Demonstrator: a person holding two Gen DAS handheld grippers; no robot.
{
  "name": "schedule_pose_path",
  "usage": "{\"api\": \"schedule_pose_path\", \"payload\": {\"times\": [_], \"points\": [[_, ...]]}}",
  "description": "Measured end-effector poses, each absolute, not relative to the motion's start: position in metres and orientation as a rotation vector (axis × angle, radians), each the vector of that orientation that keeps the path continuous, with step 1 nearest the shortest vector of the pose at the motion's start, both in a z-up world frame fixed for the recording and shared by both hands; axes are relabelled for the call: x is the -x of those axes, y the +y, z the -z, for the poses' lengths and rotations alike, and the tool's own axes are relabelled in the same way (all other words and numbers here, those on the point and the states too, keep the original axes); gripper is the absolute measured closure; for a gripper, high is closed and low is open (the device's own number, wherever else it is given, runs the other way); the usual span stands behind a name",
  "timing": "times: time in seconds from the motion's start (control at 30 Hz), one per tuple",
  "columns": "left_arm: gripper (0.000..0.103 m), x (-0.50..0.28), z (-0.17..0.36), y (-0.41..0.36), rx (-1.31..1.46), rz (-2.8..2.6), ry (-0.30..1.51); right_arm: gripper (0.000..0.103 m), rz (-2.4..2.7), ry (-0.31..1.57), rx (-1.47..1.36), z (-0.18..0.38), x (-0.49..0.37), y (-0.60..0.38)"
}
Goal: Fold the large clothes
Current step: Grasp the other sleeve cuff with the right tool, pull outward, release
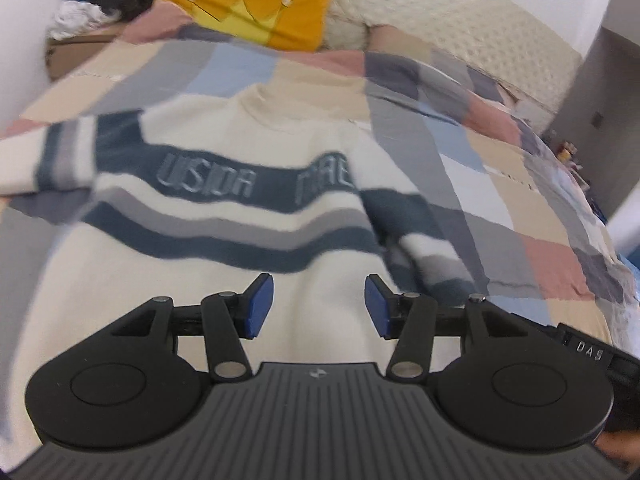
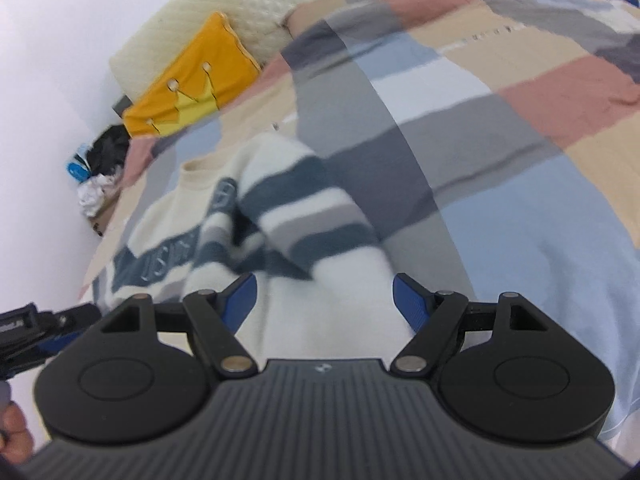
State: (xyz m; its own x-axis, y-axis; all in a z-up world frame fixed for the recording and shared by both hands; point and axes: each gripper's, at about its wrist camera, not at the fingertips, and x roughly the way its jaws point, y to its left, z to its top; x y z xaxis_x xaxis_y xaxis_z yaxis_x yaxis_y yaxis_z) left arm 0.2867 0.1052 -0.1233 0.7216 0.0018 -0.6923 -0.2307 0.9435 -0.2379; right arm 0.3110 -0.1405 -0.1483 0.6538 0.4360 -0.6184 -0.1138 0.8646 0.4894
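Note:
A cream sweater (image 1: 224,236) with dark teal and grey stripes and raised lettering lies front-up on the bed. Its left sleeve (image 1: 48,156) stretches out to the left. Its right sleeve (image 1: 432,256) is folded down along the body. My left gripper (image 1: 319,306) is open and empty, hovering over the lower body of the sweater. In the right wrist view the sweater (image 2: 168,224) lies to the left and the folded sleeve (image 2: 296,208) is ahead. My right gripper (image 2: 324,304) is open and empty over the cream end of that sleeve.
The bed has a patchwork quilt (image 1: 520,200) of blue, grey, tan and pink squares. An orange crown pillow (image 1: 256,4) leans on a cream headboard (image 1: 440,12). A pile of clothes (image 1: 104,0) sits on a box at the far left. The other gripper (image 2: 32,332) shows at the left edge.

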Motion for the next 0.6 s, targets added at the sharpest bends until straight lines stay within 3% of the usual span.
{"api": "schedule_pose_path", "payload": {"times": [0.23, 0.43, 0.6], "points": [[0.046, -0.3, 0.194, 0.126, 0.363, -0.165, 0.809, 0.026, -0.256, 0.937, -0.548, 0.182, -0.333, -0.15], [0.046, -0.311, 0.211, 0.145, 0.247, -0.213, 0.822, 0.024, -0.181, 0.997, -0.652, 0.199, -0.345, -0.159], [0.046, -0.309, 0.228, 0.157, 0.312, -0.177, 0.86, 0.025, -0.193, 1.027, -0.684, 0.205, -0.345, -0.154]]}}
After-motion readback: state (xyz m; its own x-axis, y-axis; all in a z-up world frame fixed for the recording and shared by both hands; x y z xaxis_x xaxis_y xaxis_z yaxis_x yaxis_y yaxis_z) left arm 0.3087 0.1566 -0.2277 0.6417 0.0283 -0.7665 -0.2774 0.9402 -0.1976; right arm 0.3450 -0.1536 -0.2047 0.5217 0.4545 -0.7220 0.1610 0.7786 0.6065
